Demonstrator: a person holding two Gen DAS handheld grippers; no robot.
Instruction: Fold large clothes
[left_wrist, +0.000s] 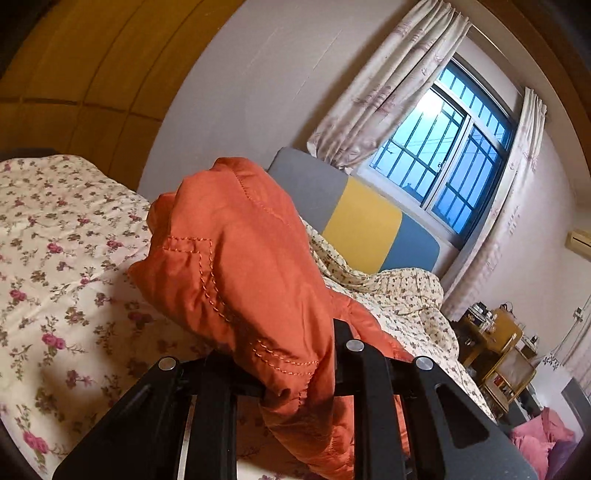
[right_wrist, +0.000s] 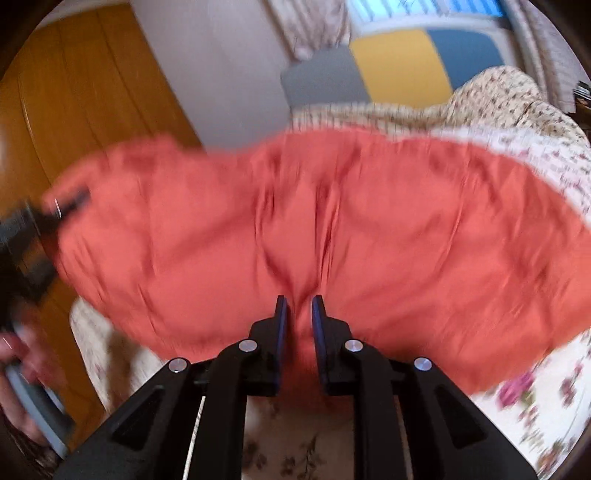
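Note:
A large orange garment (left_wrist: 236, 240) with contrast stitching is bunched up and draped over my left gripper (left_wrist: 299, 343). The cloth hides most of the fingers, and the gripper is shut on it. In the right wrist view the same orange garment (right_wrist: 406, 229) hangs spread wide and blurred above the bed. My right gripper (right_wrist: 298, 301) is shut on a fold at its lower edge, pinched between the blue pads. The left gripper (right_wrist: 55, 210) shows at the left edge of that view, holding the garment's far corner, with a hand (right_wrist: 22, 369) on its handle below.
A floral quilt (left_wrist: 66, 277) covers the bed beneath, rumpled toward the grey, yellow and blue headboard (left_wrist: 362, 221). A wooden wardrobe (right_wrist: 74, 92) stands at the left. A barred window (left_wrist: 450, 155), a cluttered shelf (left_wrist: 495, 343) and pink cloth (left_wrist: 535, 439) lie at the right.

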